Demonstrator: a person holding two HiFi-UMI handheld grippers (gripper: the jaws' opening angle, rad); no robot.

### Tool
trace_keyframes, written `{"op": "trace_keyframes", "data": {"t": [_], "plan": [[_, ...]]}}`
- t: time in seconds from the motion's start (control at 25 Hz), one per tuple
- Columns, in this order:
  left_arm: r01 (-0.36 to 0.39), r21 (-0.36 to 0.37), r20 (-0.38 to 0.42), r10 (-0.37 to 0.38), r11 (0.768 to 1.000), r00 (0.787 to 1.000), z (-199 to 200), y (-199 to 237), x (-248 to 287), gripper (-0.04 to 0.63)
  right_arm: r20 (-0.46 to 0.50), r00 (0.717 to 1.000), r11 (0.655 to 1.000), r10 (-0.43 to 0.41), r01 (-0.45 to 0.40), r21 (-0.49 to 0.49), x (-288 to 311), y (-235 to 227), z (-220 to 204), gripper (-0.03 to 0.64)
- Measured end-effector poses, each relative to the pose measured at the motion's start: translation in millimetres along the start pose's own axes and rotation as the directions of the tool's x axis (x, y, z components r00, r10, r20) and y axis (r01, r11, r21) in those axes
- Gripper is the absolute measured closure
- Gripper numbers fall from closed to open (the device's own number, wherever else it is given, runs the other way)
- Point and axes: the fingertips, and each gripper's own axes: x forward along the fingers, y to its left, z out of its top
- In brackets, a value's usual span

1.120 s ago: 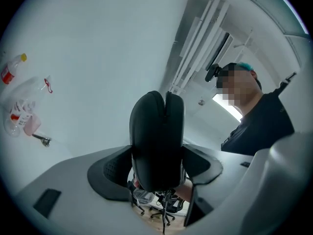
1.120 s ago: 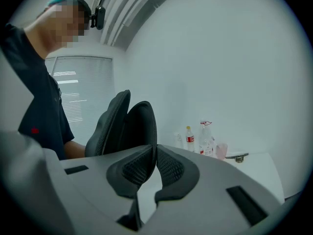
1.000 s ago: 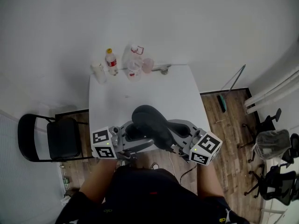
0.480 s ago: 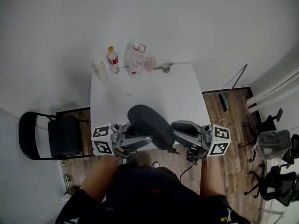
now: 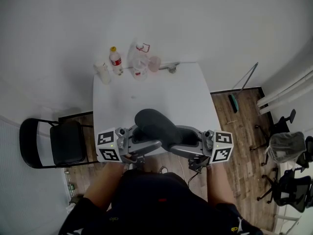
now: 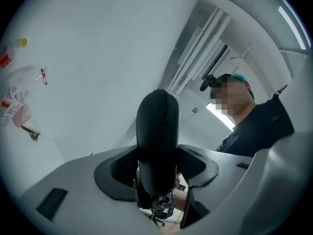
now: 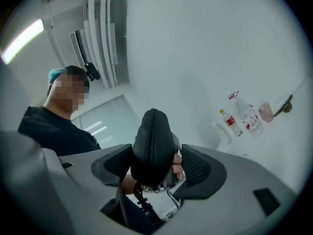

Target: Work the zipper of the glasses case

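Observation:
The black glasses case (image 5: 155,126) hangs in the air over the table's near edge. My left gripper (image 5: 150,142) is shut on it; its jaws have just been closing, and in the left gripper view both pads press the sides of the case (image 6: 157,136), whose zipper (image 6: 164,106) runs up its middle. My right gripper (image 5: 179,140) comes in from the right and is open, its jaws having just been opening. In the right gripper view the other end of the case (image 7: 151,146) sits between its pads without being pressed. A small pull dangles under that end.
A white table (image 5: 161,92) lies ahead. At its far edge stand a red-labelled bottle (image 5: 116,62), a clear bottle (image 5: 139,62), a pink cup (image 5: 154,63) and a white cup (image 5: 101,71). A black folding chair (image 5: 58,143) stands left; office chairs (image 5: 283,151) stand right.
The right gripper has rolled, so its marker cube sits more upright, and its jaws have gone from shut to wide open. The case has shifted slightly left. The left gripper stayed in place.

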Motion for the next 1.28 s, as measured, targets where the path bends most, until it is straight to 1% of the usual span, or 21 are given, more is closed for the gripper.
{"op": "trace_keyframes", "data": {"t": [0.12, 0.28, 0.44, 0.56, 0.68, 0.84, 0.96, 1.04, 1.16, 1.28], "plan": [[-0.029, 0.023, 0.003, 0.029, 0.999, 1.000, 1, 5, -1, 0.334, 0.027, 0.999, 1.000, -0.018, 0.018, -0.008, 3, -5, -1, 0.313], [-0.061, 0.056, 0.025, 0.059, 0.997, 0.998, 5, 4, -2, 0.333, 0.082, 0.996, 0.998, -0.040, 0.045, -0.053, 1, -3, 6, 0.339], [-0.081, 0.053, 0.067, 0.078, 0.995, 0.995, 11, 5, -2, 0.333, 0.100, 0.992, 0.991, -0.072, 0.082, -0.101, 5, -1, 6, 0.350], [-0.082, 0.051, 0.077, 0.078, 0.995, 0.994, 14, 3, -2, 0.327, 0.069, 0.995, 0.989, -0.075, 0.083, -0.122, 9, 1, 0, 0.351], [-0.074, 0.047, 0.084, 0.070, 0.996, 0.994, 15, 0, -2, 0.303, 0.014, 0.996, 0.984, -0.087, 0.089, -0.152, 14, 3, -10, 0.351], [-0.063, 0.040, 0.084, 0.060, 0.997, 0.995, 14, -3, -2, 0.301, -0.036, 0.994, 0.983, -0.099, 0.092, -0.161, 19, 3, -19, 0.353], [-0.089, 0.030, 0.098, 0.086, 0.996, 0.991, 16, -1, -4, 0.302, -0.072, 0.991, 0.982, -0.112, 0.099, -0.161, 21, 3, -24, 0.351], [-0.109, 0.011, 0.116, 0.107, 0.994, 0.987, 17, 2, -6, 0.319, -0.079, 0.990, 0.982, -0.115, 0.102, -0.160, 24, 3, -24, 0.351], [-0.137, -0.016, 0.151, 0.138, 0.990, 0.979, 24, 2, -6, 0.322, -0.028, 0.993, 0.975, -0.112, 0.105, -0.195, 23, 8, -16, 0.350], [-0.206, -0.039, 0.193, 0.210, 0.978, 0.958, 40, 7, -8, 0.323, 0.053, 0.988, 0.948, -0.147, 0.156, -0.277, 13, 11, -6, 0.351]]}}
